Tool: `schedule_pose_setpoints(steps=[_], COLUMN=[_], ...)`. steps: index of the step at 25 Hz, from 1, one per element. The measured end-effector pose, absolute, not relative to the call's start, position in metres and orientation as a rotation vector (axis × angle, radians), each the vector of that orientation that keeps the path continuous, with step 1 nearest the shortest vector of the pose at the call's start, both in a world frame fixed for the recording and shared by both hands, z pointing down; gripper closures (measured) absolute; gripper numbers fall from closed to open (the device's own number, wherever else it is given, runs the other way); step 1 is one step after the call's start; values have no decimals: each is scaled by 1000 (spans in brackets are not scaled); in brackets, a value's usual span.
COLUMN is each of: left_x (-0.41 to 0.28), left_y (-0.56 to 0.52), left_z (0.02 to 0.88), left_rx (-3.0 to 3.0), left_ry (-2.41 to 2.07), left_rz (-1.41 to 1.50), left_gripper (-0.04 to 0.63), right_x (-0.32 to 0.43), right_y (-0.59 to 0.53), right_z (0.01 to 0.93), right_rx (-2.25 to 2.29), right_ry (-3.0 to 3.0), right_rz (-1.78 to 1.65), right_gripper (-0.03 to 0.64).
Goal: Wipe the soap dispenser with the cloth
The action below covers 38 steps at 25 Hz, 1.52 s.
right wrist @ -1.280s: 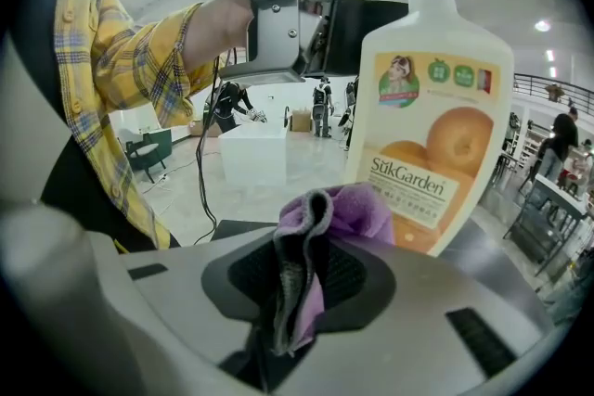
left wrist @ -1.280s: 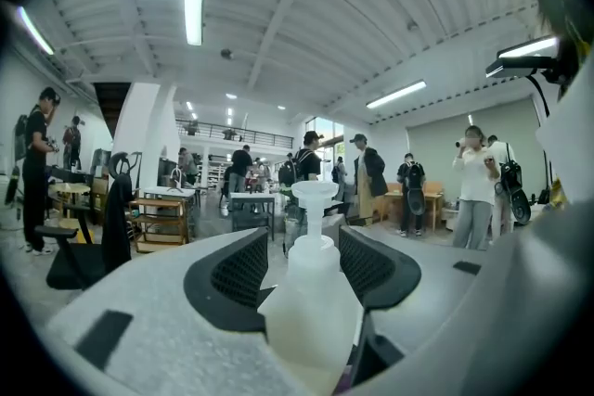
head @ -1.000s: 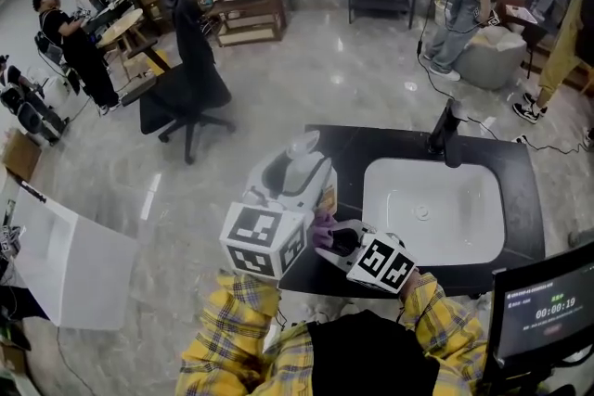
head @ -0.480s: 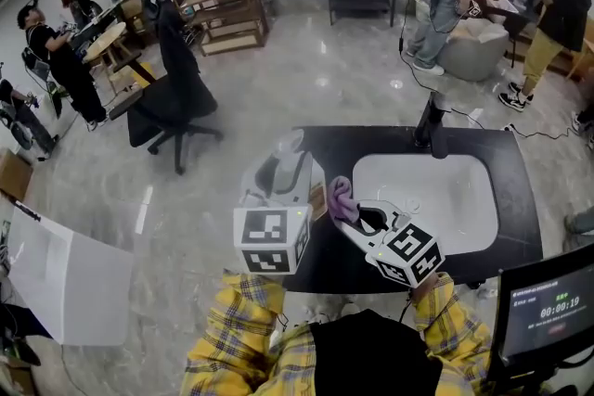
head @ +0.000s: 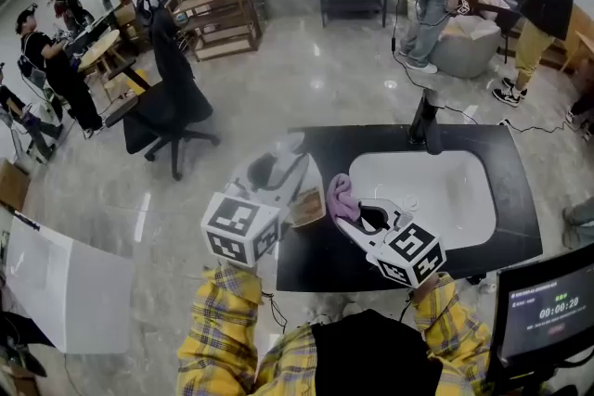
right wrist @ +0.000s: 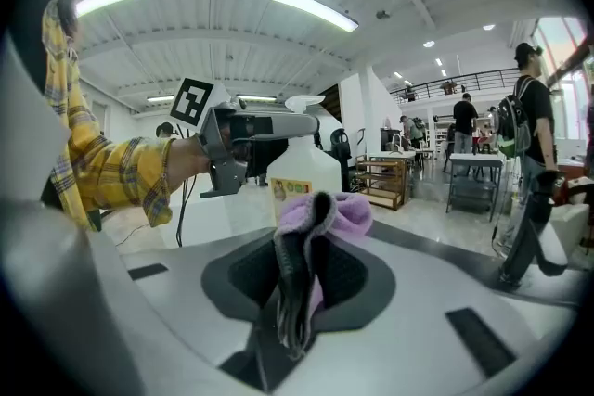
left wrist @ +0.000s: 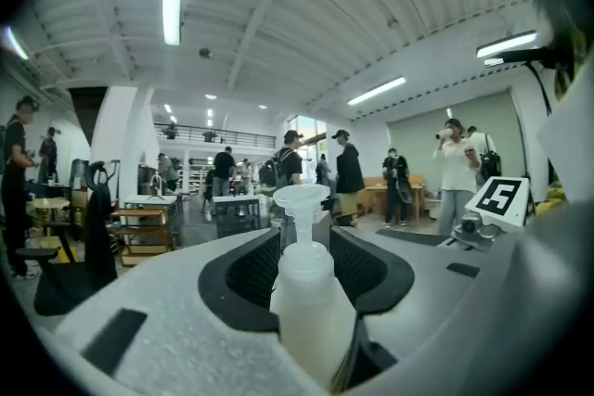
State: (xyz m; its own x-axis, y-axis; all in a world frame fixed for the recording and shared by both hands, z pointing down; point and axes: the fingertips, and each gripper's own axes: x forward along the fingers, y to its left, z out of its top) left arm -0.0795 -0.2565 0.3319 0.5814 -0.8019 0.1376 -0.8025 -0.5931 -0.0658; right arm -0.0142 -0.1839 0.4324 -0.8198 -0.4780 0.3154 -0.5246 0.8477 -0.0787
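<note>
The soap dispenser [head: 299, 190], a white translucent pump bottle with an orange label, sits tilted over the counter's left end. My left gripper [head: 283, 173] has just been closing, and its jaws now press on the bottle [left wrist: 311, 311] from both sides. The pump head [left wrist: 299, 198] stands up between the jaws. My right gripper [head: 357, 210] is shut on a bunched purple cloth [head: 340, 195], held just right of the bottle and apart from it. In the right gripper view the cloth [right wrist: 334, 213] stands in front of the dispenser [right wrist: 302, 173] and the left gripper [right wrist: 252, 139].
A black counter [head: 325, 264] holds a white sink [head: 436, 199] with a dark faucet [head: 425, 130] at its back. A screen [head: 548, 311] stands at the lower right. Beyond are an office chair [head: 167, 102], tables and several people.
My right gripper rose from the counter and moved right with the cloth. The left jaws closed on the dispenser, the left gripper rolled and the bottle now leans.
</note>
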Motion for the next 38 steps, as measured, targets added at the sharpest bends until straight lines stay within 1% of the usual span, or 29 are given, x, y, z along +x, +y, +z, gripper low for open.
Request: schedule_pose_setpoints(steps=[8,18,38], left_x=[-70,-60,-63], left_y=[-251,-242,-232], left_z=[331,336,327], left_rx=[3039,3187,3263], left_ry=[-914,-450,38], left_rz=[199,143,64], left_gripper=[436,436,436], right_x=[-15,-13,-17], right_y=[-181,-177,-169], right_z=[425,423,417], right_rx=[769,768,767], right_ry=[-2755,-2755,-2728], right_rz=[229,180,157], right_gripper=[535,535,535])
